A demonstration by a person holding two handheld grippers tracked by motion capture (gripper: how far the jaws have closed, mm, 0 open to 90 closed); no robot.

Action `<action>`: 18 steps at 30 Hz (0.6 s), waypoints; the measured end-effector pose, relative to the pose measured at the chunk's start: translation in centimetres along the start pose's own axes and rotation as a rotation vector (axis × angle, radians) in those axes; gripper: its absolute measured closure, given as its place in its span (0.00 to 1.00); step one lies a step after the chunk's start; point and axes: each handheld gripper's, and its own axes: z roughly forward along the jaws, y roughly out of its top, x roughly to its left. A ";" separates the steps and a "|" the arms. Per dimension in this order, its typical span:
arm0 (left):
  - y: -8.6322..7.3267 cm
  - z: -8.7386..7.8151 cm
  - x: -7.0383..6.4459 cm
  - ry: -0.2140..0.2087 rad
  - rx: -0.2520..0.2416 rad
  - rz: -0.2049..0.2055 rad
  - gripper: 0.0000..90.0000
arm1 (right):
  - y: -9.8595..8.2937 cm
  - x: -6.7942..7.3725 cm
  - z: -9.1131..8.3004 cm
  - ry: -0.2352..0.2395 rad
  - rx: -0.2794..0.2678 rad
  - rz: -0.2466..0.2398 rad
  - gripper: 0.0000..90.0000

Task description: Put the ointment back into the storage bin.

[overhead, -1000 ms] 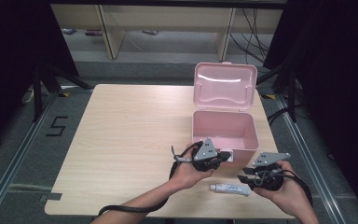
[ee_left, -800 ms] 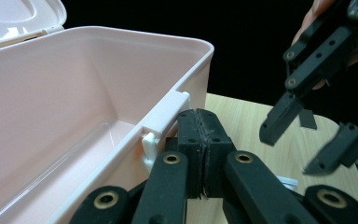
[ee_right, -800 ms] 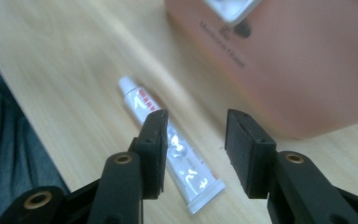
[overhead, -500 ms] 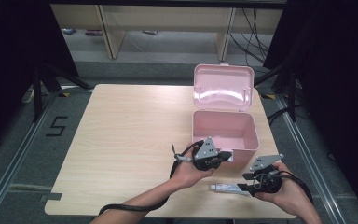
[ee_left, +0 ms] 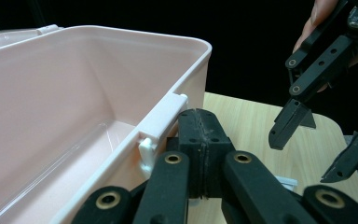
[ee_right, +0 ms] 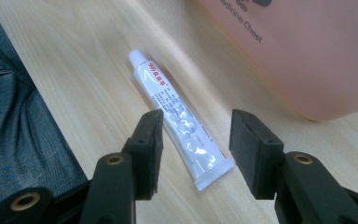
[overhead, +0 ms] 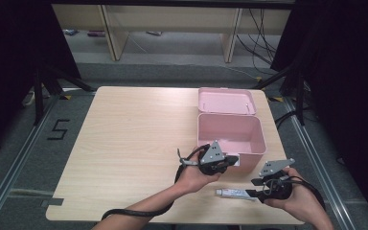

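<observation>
right gripper view: the white tube is seen lying on the desk just beside the pink box, between the right gripper's spread fingers; the left gripper's fingers are pressed together against the box front.

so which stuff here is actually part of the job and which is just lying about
In the job:
- white tube, between the open right gripper jaws
- pink box, lid open
- left gripper, shut by the box latch

Lying about:
- cables on the floor
- wooden shelf frame

Both forearms reach in low. The left gripper has its jaws pressed together; the right gripper, farther right, has its jaws spread apart.
</observation>
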 end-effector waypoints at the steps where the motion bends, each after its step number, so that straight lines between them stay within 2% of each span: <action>1: 0.0 0.0 0.0 0.000 -0.004 0.002 0.99 | 0.0 -0.2 0.0 -0.007 0.007 -0.034 0.62; 3: -0.1 0.0 0.0 0.001 -0.004 -0.005 0.99 | 0.0 -0.4 0.2 -0.012 0.005 -0.054 0.62; 4: -0.1 -0.1 -0.1 0.002 -0.001 -0.005 0.99 | 0.1 -0.6 0.4 -0.012 -0.001 -0.083 0.62; 6: -0.1 0.0 0.0 0.001 -0.002 -0.006 0.99 | 0.4 -0.4 0.3 0.009 0.043 -0.043 0.62; 8: 0.0 0.0 0.0 -0.001 0.002 -0.005 0.99 | 0.6 -0.6 0.5 0.013 0.056 -0.068 0.62; 11: 0.0 0.0 0.1 -0.003 0.006 -0.009 0.99 | 0.9 -0.7 0.6 0.016 0.073 -0.075 0.62; 13: 0.1 0.0 0.0 -0.002 0.007 -0.004 0.99 | 1.3 -0.9 0.8 0.017 0.097 -0.119 0.62; 15: 0.1 0.0 0.0 -0.001 0.005 -0.003 0.99 | 1.5 -0.8 1.0 0.021 0.125 -0.128 0.62; 16: 0.1 0.0 0.0 -0.001 0.006 -0.005 0.99 | 1.7 -1.0 1.1 0.023 0.126 -0.180 0.62; 18: 0.1 0.0 0.0 -0.001 0.007 -0.004 0.99 | 1.8 -0.8 1.2 0.029 0.145 -0.163 0.61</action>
